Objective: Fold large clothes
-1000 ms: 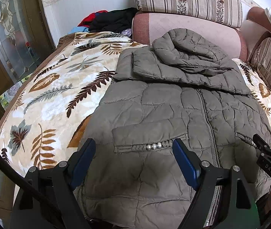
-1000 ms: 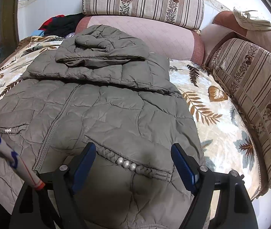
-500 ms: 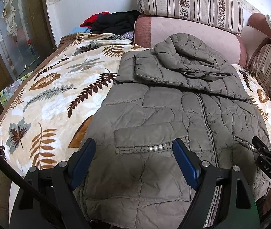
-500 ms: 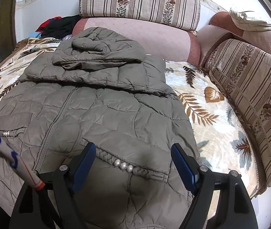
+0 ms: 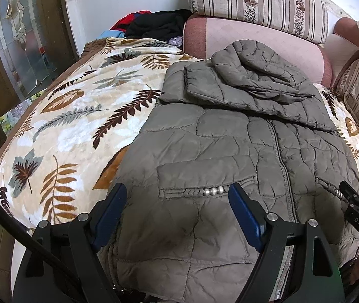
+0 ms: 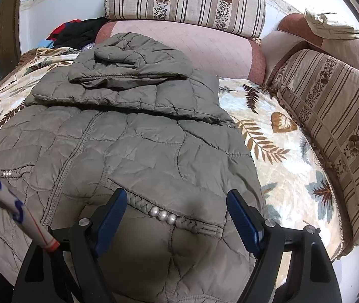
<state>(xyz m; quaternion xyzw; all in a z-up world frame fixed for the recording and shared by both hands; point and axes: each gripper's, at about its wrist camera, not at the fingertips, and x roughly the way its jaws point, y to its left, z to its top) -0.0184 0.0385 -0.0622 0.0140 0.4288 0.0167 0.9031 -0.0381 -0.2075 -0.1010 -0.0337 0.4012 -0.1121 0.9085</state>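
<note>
A grey-green quilted hooded jacket (image 5: 230,136) lies front up on a leaf-patterned blanket, with hood and sleeves folded across its upper part. It also shows in the right wrist view (image 6: 134,136). My left gripper (image 5: 176,214) is open and empty above the jacket's lower left part, near a pocket with pearl beads (image 5: 213,191). My right gripper (image 6: 176,217) is open and empty above the lower right part, over the other beaded pocket (image 6: 163,214). The right gripper's tip shows at the left wrist view's right edge (image 5: 356,202).
The leaf-patterned blanket (image 5: 73,126) covers a sofa seat. Striped back cushions (image 6: 187,0) and a pink bolster (image 6: 199,48) stand behind. A striped cushion (image 6: 331,126) lines the right side. Dark and red clothes (image 5: 154,24) are piled at the back left. A glass door (image 5: 15,38) is on the left.
Both grippers have drawn back slightly toward the jacket's hem, so more of the lower jacket shows. Both stay open. The jacket has not moved.
</note>
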